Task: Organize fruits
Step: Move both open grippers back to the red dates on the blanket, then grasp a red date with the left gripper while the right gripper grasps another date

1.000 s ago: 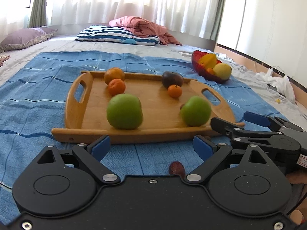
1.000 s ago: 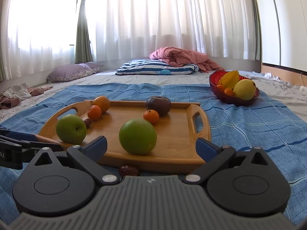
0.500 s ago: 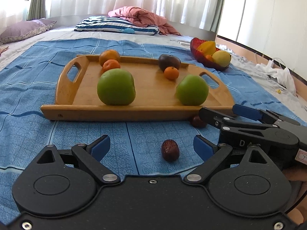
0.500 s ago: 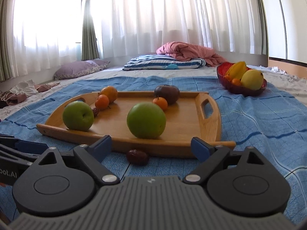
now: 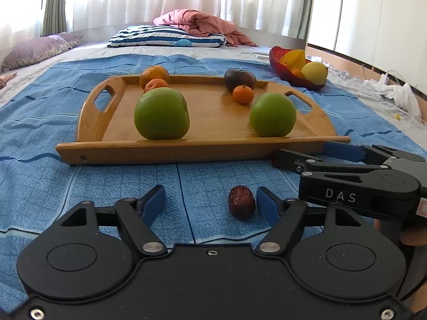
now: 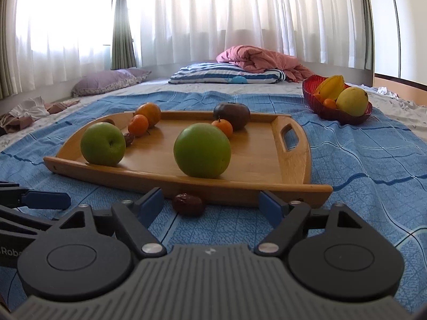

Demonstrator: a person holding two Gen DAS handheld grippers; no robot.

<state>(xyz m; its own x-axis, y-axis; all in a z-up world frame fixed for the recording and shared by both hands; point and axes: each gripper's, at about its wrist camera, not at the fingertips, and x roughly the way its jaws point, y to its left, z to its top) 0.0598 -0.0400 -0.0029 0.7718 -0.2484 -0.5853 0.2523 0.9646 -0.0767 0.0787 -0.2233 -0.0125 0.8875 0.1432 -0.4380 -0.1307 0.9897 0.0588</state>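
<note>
A wooden tray (image 5: 213,148) (image 6: 296,157) on the blue cloth holds two green apples (image 5: 161,113) (image 5: 272,114), oranges (image 5: 154,76), a small tangerine (image 5: 242,94) and a dark purple fruit (image 5: 239,79). A small date also lies on the tray behind the left apple (image 6: 129,139). My left gripper (image 5: 210,204) is open, low over the cloth, with a dark red date (image 5: 241,205) just inside its right fingertip. My right gripper (image 6: 212,201) is open, with another date (image 6: 188,204) lying between its fingers by the tray's front edge.
A red bowl (image 5: 283,65) (image 6: 344,116) with yellow and orange fruit stands at the far right. Striped pillow and pink blanket (image 5: 197,24) lie behind. The right gripper (image 5: 347,170) shows at the right of the left wrist view. White clothes (image 5: 395,93) lie far right.
Both grippers have drawn back from the tray and dropped lower. The date in front of the left gripper now lies between its fingers, near the right one. Both stay open.
</note>
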